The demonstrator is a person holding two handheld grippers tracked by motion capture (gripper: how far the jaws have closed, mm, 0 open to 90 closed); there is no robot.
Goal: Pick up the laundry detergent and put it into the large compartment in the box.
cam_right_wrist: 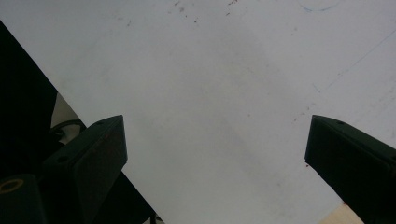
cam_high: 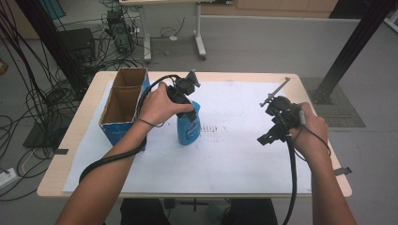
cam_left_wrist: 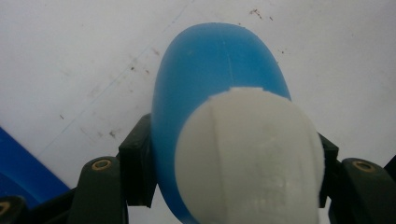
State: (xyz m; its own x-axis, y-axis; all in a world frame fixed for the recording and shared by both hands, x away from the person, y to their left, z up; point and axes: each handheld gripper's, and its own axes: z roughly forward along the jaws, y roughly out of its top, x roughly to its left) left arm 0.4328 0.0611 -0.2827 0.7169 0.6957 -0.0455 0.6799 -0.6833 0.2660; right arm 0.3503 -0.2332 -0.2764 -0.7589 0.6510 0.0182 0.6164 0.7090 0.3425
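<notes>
— Blue bottle (cam_high: 189,126): stood upright on the white sheet (cam_high: 234,154), left of the sheet's middle, just right of the cardboard box (cam_high: 123,110).

— And gripped by what?

— Pinched by the left gripper (cam_high: 187,101), reaching in from above and from the left, with the hand (cam_high: 159,105) wrapped round the gripper's body. In the left gripper view, seen from over the top: white cap (cam_left_wrist: 250,154) nearest the camera, blue body (cam_left_wrist: 210,70) below it, a black pad pressed against each flank of the bottle (cam_left_wrist: 210,70). No earlier picture, so nothing said about how it got there.

— Touching the box?

— Near it, apparently apart; a blue edge showed at the lower left corner of the left gripper view, too little to name for sure.

— Box itself?

— Open on top, two compartments, blue outer wall, set at the left edge of the sheet.

— Other side?

— Right gripper (cam_high: 271,133) held well apart from the bottle, over the right part of the sheet, pointing down and inward. Spread wide in the right gripper view (cam_right_wrist: 215,158), nothing but bare sheet (cam_right_wrist: 210,93) between the jaws.

— Underneath everything?

— Pale wooden worktop (cam_high: 84,136), sheet covering most of it.
</notes>
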